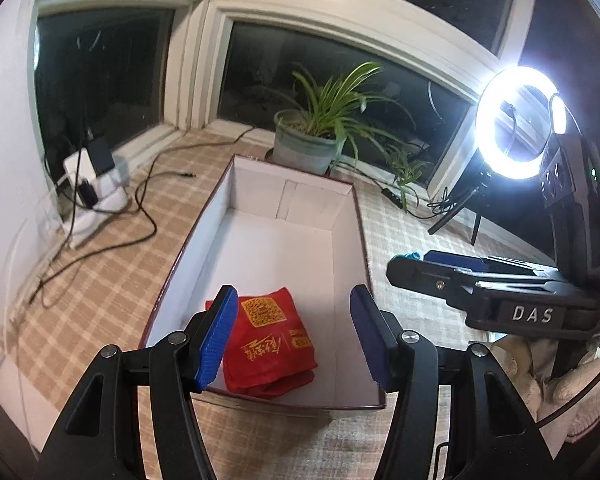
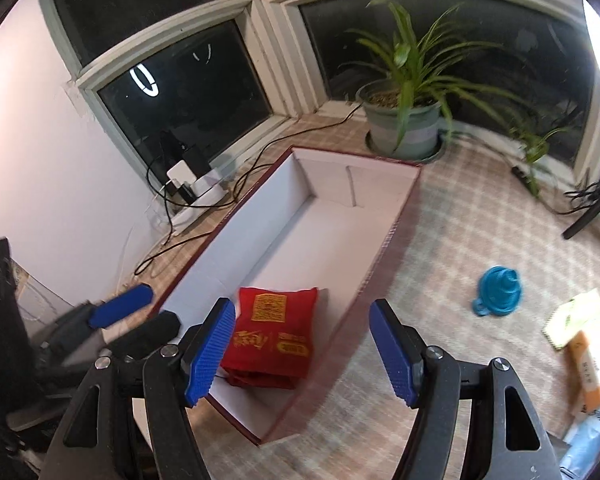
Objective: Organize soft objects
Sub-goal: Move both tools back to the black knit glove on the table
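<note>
A folded red cloth (image 1: 270, 346) with gold print lies flat in the near end of the open white-lined box (image 1: 288, 240), at six o'clock of its floor. The left gripper (image 1: 294, 338) hangs above it, fingers wide and empty. The right gripper (image 2: 302, 354) is likewise spread and empty. A blue funnel (image 2: 498, 290) sits at three o'clock of the box on the checked tablecloth (image 2: 460, 240)
</note>
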The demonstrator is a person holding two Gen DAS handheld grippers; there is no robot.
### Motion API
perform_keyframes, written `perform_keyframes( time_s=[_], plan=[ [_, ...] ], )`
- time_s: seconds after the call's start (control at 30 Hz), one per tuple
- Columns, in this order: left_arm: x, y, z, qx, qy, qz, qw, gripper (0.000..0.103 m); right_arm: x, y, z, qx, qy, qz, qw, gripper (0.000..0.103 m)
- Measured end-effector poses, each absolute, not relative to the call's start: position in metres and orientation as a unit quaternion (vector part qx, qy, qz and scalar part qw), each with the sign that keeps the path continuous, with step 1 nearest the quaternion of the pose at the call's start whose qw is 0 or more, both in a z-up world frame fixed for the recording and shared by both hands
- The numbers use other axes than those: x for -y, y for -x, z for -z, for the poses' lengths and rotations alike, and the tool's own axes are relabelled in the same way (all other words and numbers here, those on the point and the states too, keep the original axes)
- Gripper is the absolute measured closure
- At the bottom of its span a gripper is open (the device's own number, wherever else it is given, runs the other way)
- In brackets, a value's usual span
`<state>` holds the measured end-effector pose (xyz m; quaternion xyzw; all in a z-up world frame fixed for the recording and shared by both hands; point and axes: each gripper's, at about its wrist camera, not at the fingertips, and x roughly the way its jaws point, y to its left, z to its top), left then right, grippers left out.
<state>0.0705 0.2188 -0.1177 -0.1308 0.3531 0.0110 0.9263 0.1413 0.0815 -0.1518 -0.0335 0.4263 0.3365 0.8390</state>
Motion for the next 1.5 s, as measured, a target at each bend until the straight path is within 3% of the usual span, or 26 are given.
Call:
perform_keyframes(
  time_s=[0.77, 1.5],
  plan=[
    [-0.093, -0.054, 0.093, -0.337, 0.098, 0.014, 0.936, 0.044, 0.103, -0.102, 0.11, -0.365, 0.021, -0.228, 0.902, 0.036],
    [0.069, -0.066, 0.086, -0.346, 0.062, 0.067, 0.934, 0.025, 0.283, -0.084, 0.099, -0.318, 0.039, -0.133, 0.938, 0.035]
  ],
)
